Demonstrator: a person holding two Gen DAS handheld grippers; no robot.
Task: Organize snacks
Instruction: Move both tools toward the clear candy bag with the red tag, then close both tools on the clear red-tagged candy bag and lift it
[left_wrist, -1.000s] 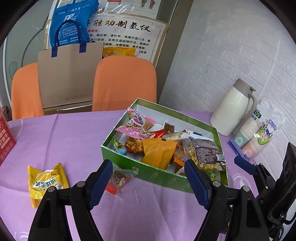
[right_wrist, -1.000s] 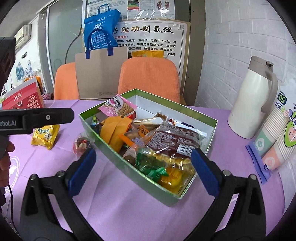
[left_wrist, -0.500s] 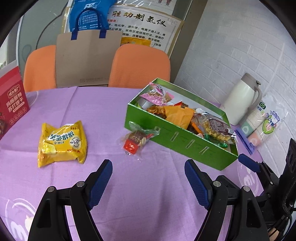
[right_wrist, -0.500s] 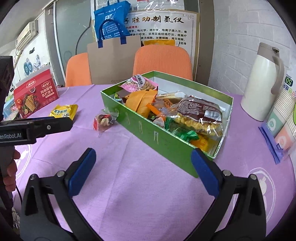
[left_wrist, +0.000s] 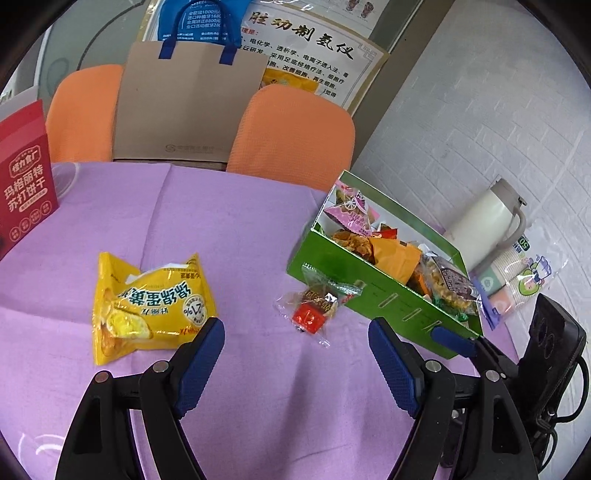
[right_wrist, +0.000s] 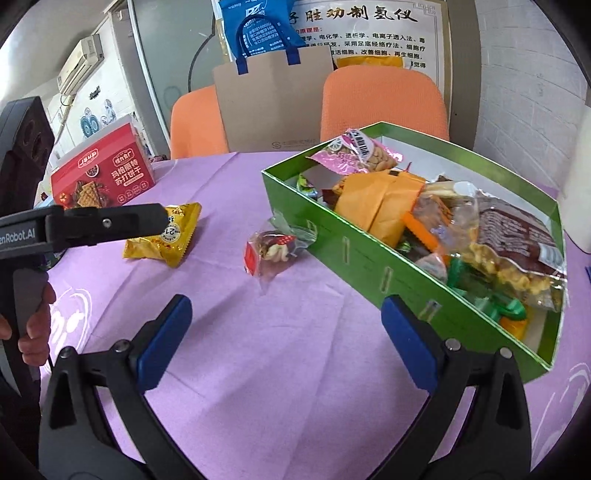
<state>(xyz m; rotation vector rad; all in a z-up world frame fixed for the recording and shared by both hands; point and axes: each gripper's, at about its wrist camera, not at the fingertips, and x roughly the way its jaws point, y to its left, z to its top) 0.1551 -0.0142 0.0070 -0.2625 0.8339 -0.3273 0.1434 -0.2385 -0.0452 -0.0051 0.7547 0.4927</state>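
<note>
Green box (right_wrist: 373, 258): taken as the landmark; it is packed with mixed snack packets, so most of the sorting is judged done.
Clear packet (left_wrist: 312, 308): left on the purple cloth, just outside the box's long front wall, its twisted end touching or nearly touching that wall.
Yellow packet (left_wrist: 147, 302): laid flat on the cloth, well apart from the box, on the far side of the clear packet.
Left gripper (left_wrist: 295, 354): held over the cloth short of the box, jaws spread wide, nothing between them; lined up between the two loose packets, so a pick-up is judged likely.
Right gripper (right_wrist: 284, 332): jaws wide too, nothing gripped; parked by the box's near corner.
Red biscuit carton (right_wrist: 103, 175): stood beyond the yellow packet, farther from the box.
Thermos (left_wrist: 484, 225): stood behind the box.
Obstacles: none seen between left gripper and either packet; only the box wall crowds the clear packet.
</note>
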